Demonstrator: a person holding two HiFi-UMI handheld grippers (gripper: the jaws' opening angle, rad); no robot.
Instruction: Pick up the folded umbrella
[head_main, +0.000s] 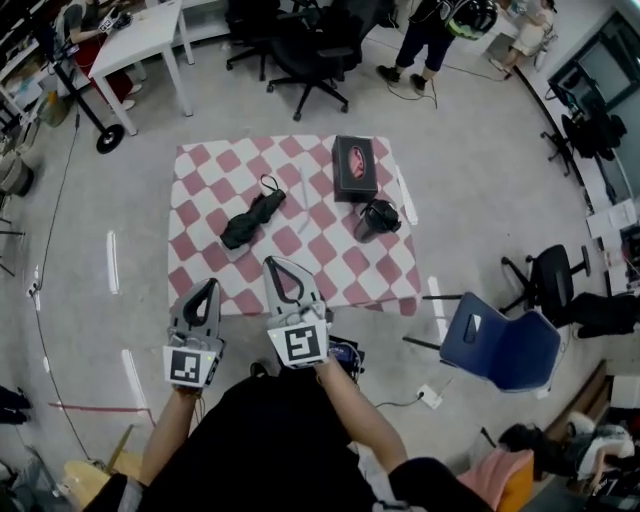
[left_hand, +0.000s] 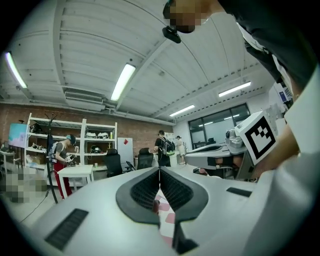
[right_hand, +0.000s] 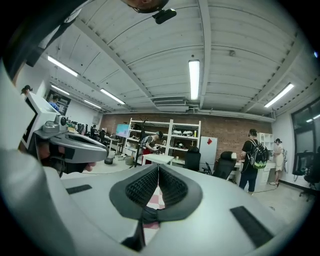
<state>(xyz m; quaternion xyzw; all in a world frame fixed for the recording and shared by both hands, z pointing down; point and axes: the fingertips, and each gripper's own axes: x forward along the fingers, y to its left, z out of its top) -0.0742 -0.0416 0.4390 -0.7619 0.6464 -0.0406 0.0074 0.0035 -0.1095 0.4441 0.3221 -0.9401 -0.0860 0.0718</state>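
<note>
Grey office floor surrounds a small table under a red-and-white checked cloth (head_main: 200, 190). The folded black fabric umbrella (head_main: 252, 220) lies slanted on the cloth's left half. Both grippers hang over the cloth's near edge, clear of the umbrella. The left gripper (head_main: 207, 286) is short of it, and the right gripper (head_main: 276, 262) is near its closer end, just to the right. Each has its jaws pressed together with nothing between them.
</note>
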